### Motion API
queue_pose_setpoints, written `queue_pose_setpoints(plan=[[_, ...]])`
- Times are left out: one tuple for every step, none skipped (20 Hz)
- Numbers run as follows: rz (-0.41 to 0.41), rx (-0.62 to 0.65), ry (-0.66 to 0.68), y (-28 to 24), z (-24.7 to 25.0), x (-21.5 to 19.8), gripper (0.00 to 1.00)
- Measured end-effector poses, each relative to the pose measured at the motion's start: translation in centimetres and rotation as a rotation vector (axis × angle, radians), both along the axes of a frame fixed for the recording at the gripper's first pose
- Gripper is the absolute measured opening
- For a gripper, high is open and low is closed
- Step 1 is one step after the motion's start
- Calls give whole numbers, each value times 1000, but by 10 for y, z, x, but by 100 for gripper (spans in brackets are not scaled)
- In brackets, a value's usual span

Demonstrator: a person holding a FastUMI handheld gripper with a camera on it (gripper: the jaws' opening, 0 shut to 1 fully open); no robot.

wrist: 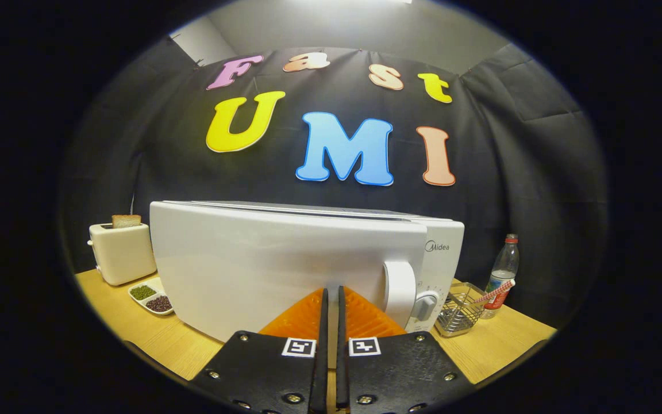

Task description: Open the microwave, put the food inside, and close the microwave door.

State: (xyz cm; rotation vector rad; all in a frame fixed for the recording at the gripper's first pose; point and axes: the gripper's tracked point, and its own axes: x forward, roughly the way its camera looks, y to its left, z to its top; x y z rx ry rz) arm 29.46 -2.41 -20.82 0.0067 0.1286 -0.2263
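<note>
Fingers: gripper (331, 299) fingers nearly together, holding nothing, close against the microwave door (285, 270).
Handle: door handle (400, 293) just right of them.

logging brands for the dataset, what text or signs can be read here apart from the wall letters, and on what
"Midea": on the microwave, upper front, above its dial.
Dial markings: too small to read.
Label on the water bottle: too small to read.
Two square coded markers at the base of the gripper: patterns, not text.

The microwave (308, 270) bears the brand "Midea" near its top corner; its dial markings seem too small to read.
</note>
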Motion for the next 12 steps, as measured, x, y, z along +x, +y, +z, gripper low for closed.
queue_pose_setpoints(plan=[[-7,-6,2,-2,-1,6,7],[-19,-22,4,-5,-4,13,7],[-23,-36,2,-4,-5,13,7],[-35,-72,-6,-4,-3,15,7],[-33,-98,-10,-2,-4,18,7],[-30,-113,1,0,-10,19,7],[-47,-140,-3,0,-10,20,9],[-54,-165,7,-1,-8,19,10],[-52,-172,10,0,-8,20,11],[-34,-155,28,2,-14,22,11],[-20,-112,57,4,-19,19,11],[-11,-62,73,3,-22,13,11]])
